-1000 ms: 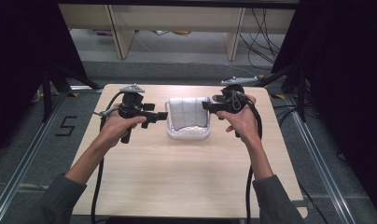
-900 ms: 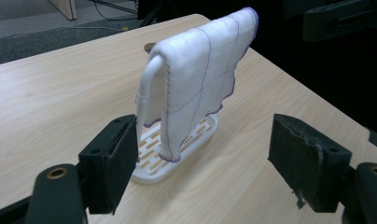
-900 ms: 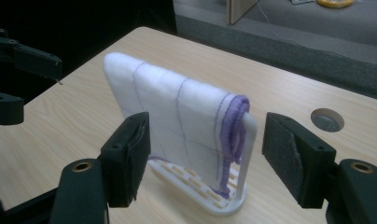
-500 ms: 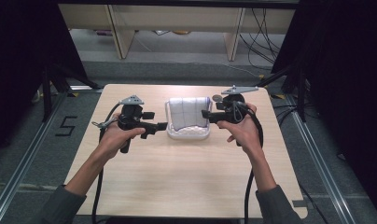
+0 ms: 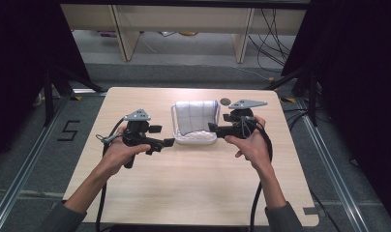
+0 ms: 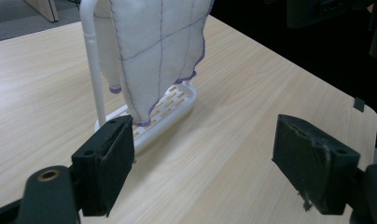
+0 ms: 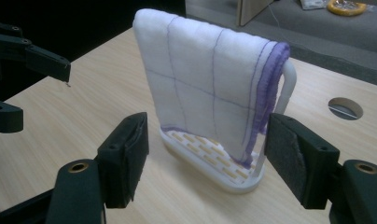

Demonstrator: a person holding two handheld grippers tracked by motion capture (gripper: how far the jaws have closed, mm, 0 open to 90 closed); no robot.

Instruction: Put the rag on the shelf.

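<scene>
Both grippers, left gripper (image 5: 168, 142) and right gripper (image 5: 212, 127), stand wide and empty; the cloth (image 5: 196, 117) hangs untouched on its rack (image 5: 197, 140) between them, so grasping remains.

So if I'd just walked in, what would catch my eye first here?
Probably the white cloth with purple stitched lines, draped over a small white rack in the middle of the wooden table. Next, the two black hand-held tools flanking it: the left gripper and the right gripper, both with jaws open and pointing inward at the rack from either side.
</scene>
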